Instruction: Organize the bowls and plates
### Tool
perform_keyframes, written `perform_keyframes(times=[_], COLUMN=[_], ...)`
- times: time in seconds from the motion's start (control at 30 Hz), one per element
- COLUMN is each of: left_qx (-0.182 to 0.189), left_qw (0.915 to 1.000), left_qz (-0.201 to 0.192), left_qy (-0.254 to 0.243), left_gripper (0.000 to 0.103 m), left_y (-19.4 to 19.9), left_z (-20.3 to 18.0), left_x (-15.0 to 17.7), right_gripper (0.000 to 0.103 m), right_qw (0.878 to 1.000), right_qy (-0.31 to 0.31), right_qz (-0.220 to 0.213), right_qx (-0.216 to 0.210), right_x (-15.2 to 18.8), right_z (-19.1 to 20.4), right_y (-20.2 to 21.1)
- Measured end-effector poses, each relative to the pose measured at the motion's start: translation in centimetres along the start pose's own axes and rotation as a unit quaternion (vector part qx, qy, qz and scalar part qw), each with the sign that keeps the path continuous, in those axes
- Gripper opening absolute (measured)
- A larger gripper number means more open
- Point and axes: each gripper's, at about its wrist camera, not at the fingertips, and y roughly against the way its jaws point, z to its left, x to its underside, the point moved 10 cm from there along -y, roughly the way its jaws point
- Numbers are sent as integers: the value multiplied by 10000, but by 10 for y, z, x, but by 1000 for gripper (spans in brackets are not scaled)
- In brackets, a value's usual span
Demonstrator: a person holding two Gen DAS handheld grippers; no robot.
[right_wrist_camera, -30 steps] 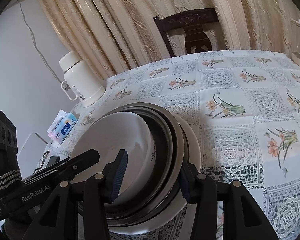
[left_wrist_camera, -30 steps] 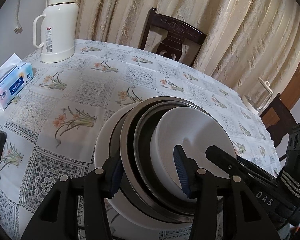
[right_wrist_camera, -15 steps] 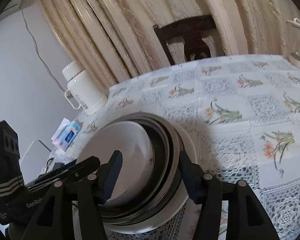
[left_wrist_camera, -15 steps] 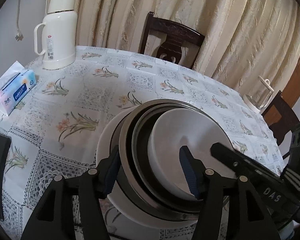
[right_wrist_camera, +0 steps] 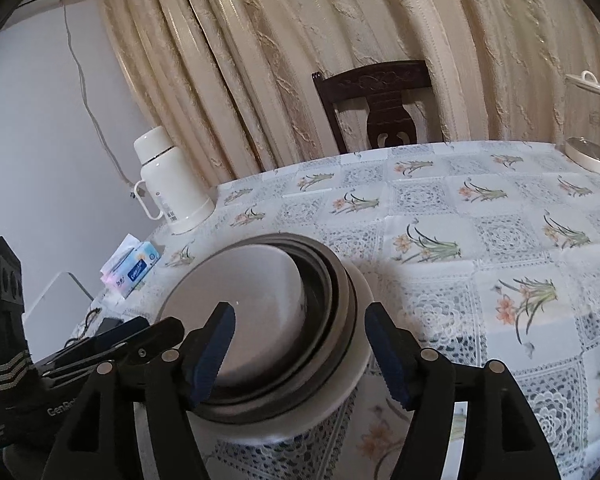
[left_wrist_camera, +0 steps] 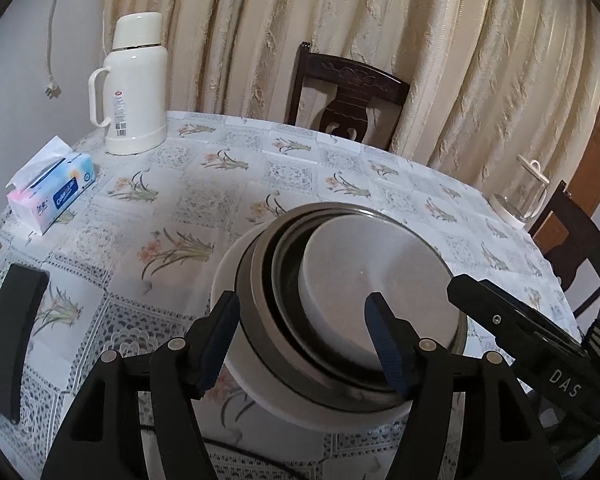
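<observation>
The black bodies of the left claw (left_wrist_camera: 302, 334) and the right claw (right_wrist_camera: 296, 342) run off the bottom edge of their views. Their fingers cover the near rim of the nested stack of white and steel bowls (left_wrist_camera: 340, 300), so contact there cannot be told. The clear glass kettle (right_wrist_camera: 592, 128) is cut by the right edge. Print on the blue and pink tissue pack (left_wrist_camera: 52, 192) and the cream thermos jug (left_wrist_camera: 134, 88) is too small to read.

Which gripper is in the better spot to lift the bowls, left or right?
Probably neither alone. The left gripper straddles the stack of bowls on its left rim, and the right gripper straddles the opposite rim. Both are open and equally near, so lifting together looks steadiest.
</observation>
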Motion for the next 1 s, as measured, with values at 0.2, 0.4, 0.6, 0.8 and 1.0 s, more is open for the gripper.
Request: perform_keyframes(times=[0.2,0.4,0.6,0.8,1.0], left_qx=[-233,-454,-589,-822,-1018], left_qw=[9993,9974,9966,9951,9931], left_qz=[-238,-411,-406,-398,-378], left_qy=[-180,-372,-398,-378,-450], left_gripper=[77,85,90,92,94], left_y=[18,35,40,40,39], left_z=[-3,-7,-5,5,13], left_x=[8,20,34,48,57], right_gripper=[83,95,102,102,103], right_qw=[10000,9994,9976,9963,9925], right_qy=[8,205,476,612,834], right_qz=[-14,-162,-257,-188,-212], right_qx=[75,222,438,578,874], right_x=[12,20,30,41,46], right_z=[-6,-9,-8,-9,-13], right_y=[9,24,33,34,36])
